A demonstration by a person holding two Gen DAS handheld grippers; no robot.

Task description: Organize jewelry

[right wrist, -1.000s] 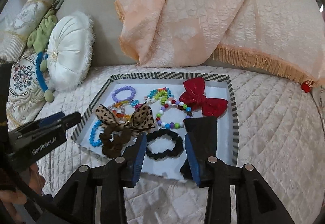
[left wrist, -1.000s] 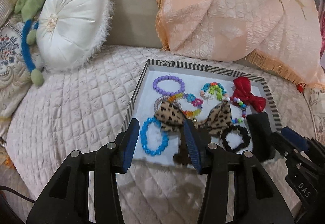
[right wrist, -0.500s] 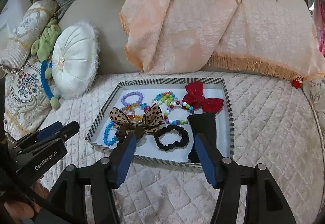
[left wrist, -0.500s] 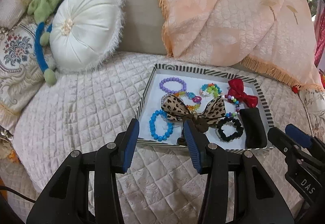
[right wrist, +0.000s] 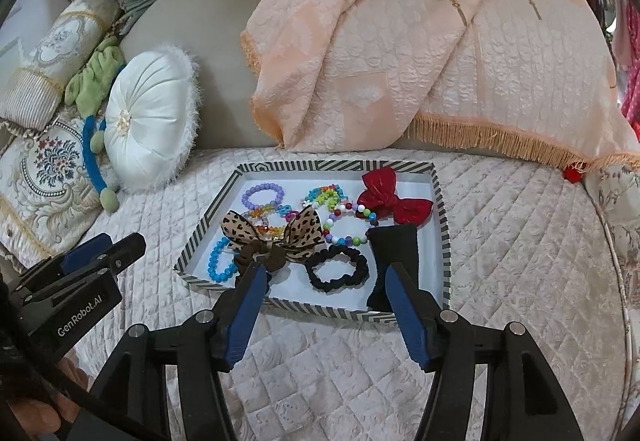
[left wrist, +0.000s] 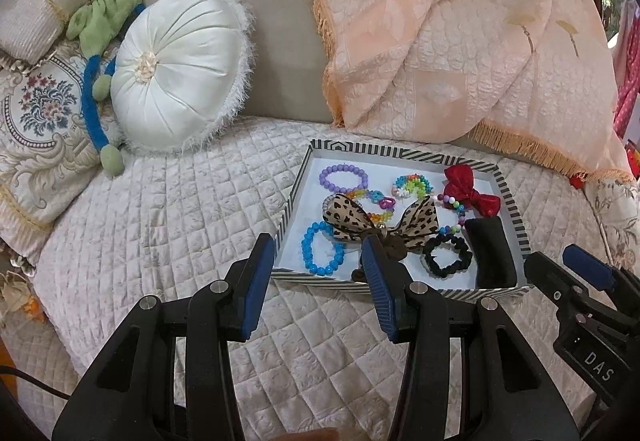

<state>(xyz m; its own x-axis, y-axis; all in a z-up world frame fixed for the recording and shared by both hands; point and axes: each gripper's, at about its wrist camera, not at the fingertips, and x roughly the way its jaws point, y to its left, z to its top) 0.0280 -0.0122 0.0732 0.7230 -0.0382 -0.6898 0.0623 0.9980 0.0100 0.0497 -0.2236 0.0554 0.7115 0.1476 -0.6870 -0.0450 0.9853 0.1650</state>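
A striped-rimmed tray (left wrist: 400,151) (right wrist: 336,165) lies on the quilted bed. In it are a leopard-print bow (left wrist: 348,217) (right wrist: 304,229), a red bow (left wrist: 468,189), a purple bead bracelet (left wrist: 362,177), a blue bead bracelet (left wrist: 308,253), a black scrunchie (left wrist: 428,255) (right wrist: 316,273), a black velvet piece (left wrist: 492,253) and multicoloured bead bracelets. My left gripper (left wrist: 318,245) hovers open before the tray's near left corner, holding nothing. My right gripper (right wrist: 324,273) stands open above the near rim, nothing between its pads.
A round white pillow (left wrist: 176,69), a green and blue plush toy (left wrist: 104,21) and an embroidered cushion (left wrist: 36,113) lie at the left. A fringed peach blanket (left wrist: 440,41) hangs behind the tray. Quilted cover (left wrist: 180,209) spreads left and in front.
Both grippers have drawn back and up from the tray, so it looks smaller and farther. The right gripper's jaws have widened; the left's stayed as they were.
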